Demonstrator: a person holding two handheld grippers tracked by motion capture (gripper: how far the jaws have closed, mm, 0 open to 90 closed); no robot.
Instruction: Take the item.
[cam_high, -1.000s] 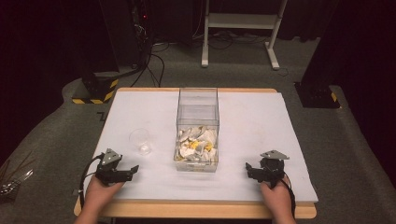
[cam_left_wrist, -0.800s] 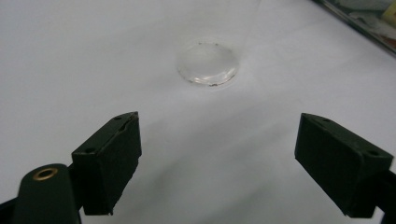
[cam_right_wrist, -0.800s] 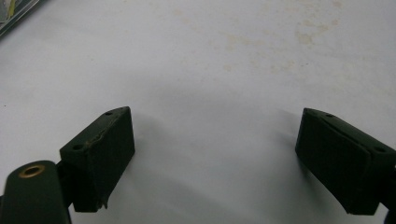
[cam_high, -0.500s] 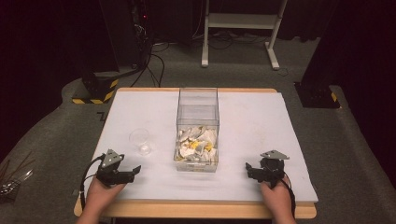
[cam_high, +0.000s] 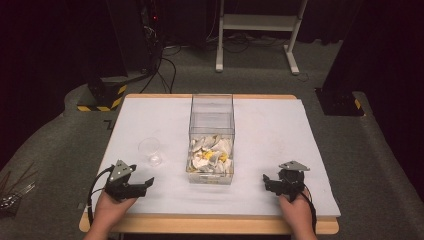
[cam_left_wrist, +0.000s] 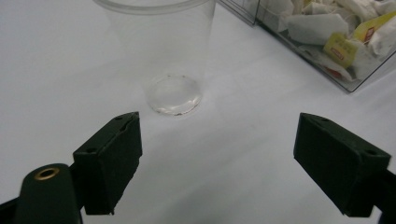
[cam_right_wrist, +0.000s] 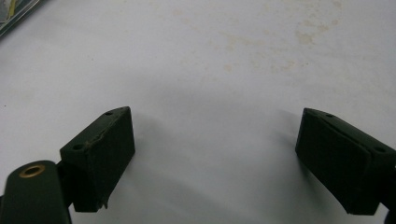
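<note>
A clear plastic cup (cam_high: 150, 151) stands upright and empty on the white table (cam_high: 270, 135), left of a clear rectangular box (cam_high: 211, 140) holding several tea bags in white and yellow wrappers (cam_high: 210, 155). My left gripper (cam_high: 142, 185) rests near the front left edge, open, jaws wide apart and empty; in the left gripper view (cam_left_wrist: 218, 163) the cup (cam_left_wrist: 161, 51) stands just ahead of it and the box's corner (cam_left_wrist: 327, 42) is at the upper right. My right gripper (cam_high: 267, 182) sits at the front right, open and empty (cam_right_wrist: 215, 161) over bare tabletop.
Beyond the table are a grey floor, a black stand with yellow-black striped base (cam_high: 102, 95), cables, and a white frame's legs (cam_high: 255, 30). The table's wooden front edge (cam_high: 210, 225) lies just behind both hands.
</note>
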